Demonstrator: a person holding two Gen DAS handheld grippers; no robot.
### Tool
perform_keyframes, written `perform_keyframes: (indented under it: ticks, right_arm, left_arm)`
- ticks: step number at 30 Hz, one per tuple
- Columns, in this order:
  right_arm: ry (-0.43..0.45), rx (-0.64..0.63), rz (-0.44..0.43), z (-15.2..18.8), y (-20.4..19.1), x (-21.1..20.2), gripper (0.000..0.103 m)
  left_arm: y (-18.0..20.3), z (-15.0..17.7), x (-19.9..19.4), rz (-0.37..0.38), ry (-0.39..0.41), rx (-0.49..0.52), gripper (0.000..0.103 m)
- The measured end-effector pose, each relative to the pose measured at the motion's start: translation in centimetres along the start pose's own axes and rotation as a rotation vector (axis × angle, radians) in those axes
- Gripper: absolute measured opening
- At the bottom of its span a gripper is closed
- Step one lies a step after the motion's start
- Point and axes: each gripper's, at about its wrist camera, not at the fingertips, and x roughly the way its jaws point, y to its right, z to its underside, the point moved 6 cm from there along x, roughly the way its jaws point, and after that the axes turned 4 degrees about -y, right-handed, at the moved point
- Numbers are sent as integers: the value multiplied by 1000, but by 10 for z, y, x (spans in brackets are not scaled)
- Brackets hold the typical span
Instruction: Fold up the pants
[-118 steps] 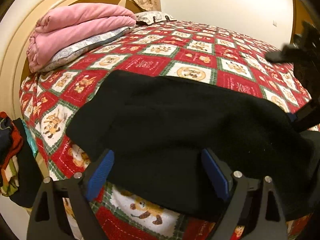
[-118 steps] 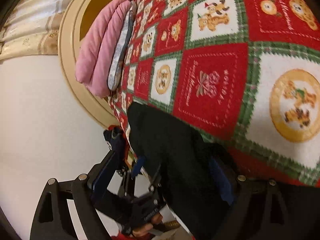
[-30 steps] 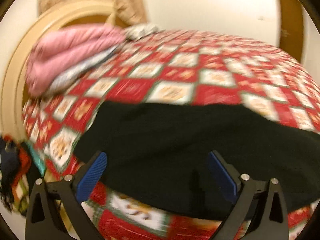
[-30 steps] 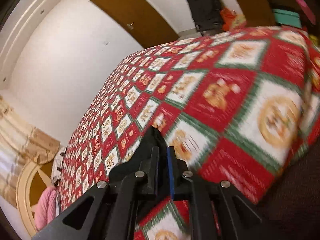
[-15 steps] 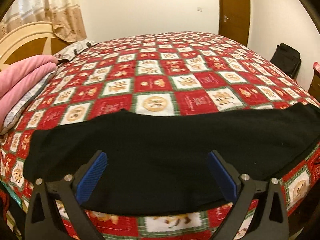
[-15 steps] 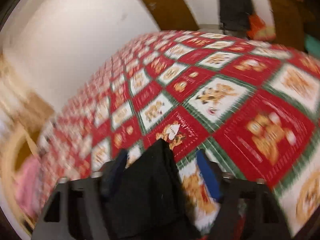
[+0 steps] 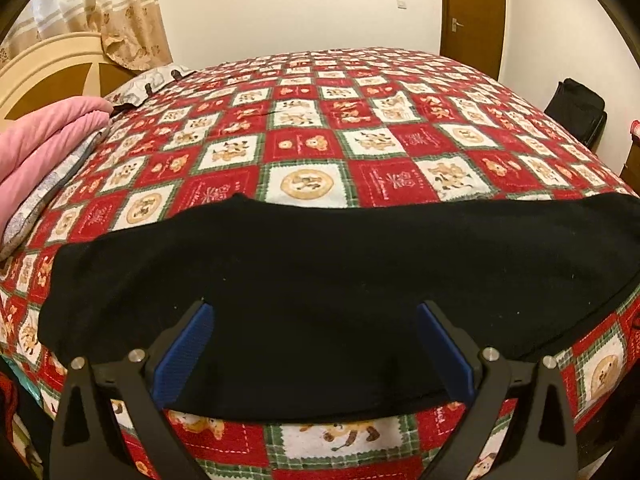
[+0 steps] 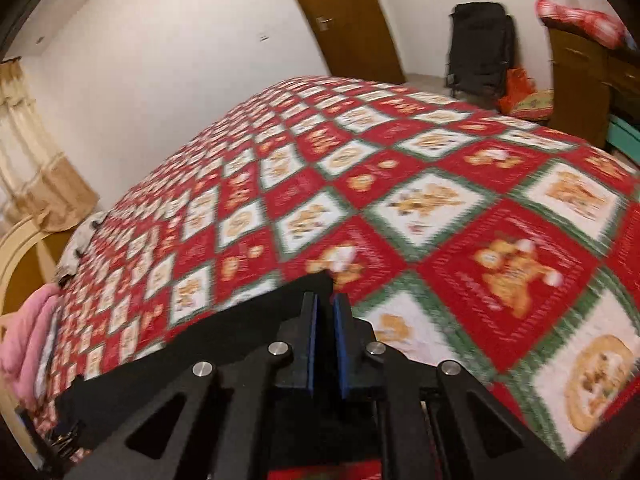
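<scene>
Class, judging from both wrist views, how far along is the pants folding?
Done: black pants lie as one long band on the quilt. In hand: right gripper shut at their end; left gripper open over them. Left: the crosswise folds.

1 pants (image 7: 320, 276), 1 quilt (image 7: 308, 144), 2 grippers (image 7: 314, 348)

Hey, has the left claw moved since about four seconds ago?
Yes. The left claw swung right: the pink blanket now sits at the view's left edge and the door has come into view.
</scene>
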Motion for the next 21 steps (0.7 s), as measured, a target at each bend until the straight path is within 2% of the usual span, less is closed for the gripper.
perform_keyframes:
  ticks: [3, 5, 6, 8, 10, 11, 13, 15, 16, 20, 21]
  right_arm:
    - [-52, 62, -22, 0, 20, 22, 9]
    - [-43, 140, -47, -4, 35, 26, 9]
    - [-4, 199, -35, -9, 45, 18, 9]
    - [43, 232, -25, -9, 49, 1, 9]
    - [80, 216, -90, 3, 33, -26, 9]
    - [76, 207, -157, 14, 18, -37, 10]
    - [50, 189, -247, 35, -5, -49, 22]
    - [34, 142, -295, 59, -31, -53, 76]
    - [37, 131, -307, 67, -38, -53, 79]
    - [9, 103, -325, 90, -62, -36, 78]
    - [-5, 103, -307, 95, -65, -29, 73]
  left_arm:
    - [4, 2, -3, 4, -1, 12, 102]
    - [2, 3, -8, -2, 12, 17, 102]
    - [0, 2, -10, -7, 17, 16, 102]
    - [-6, 2, -13, -9, 27, 5, 102]
    - [-10, 2, -12, -6, 35, -11, 103]
    - [-11, 2, -11, -5, 35, -19, 103]
    - [-11, 2, -7, -1, 23, -34, 103]
    - [-9, 4, -5, 17, 11, -41, 103]
    - [-7, 6, -5, 31, 3, -41, 103]
    - [-5, 11, -12, 42, 13, -34, 103]
    - [-6, 13, -14, 40, 18, -36, 103]
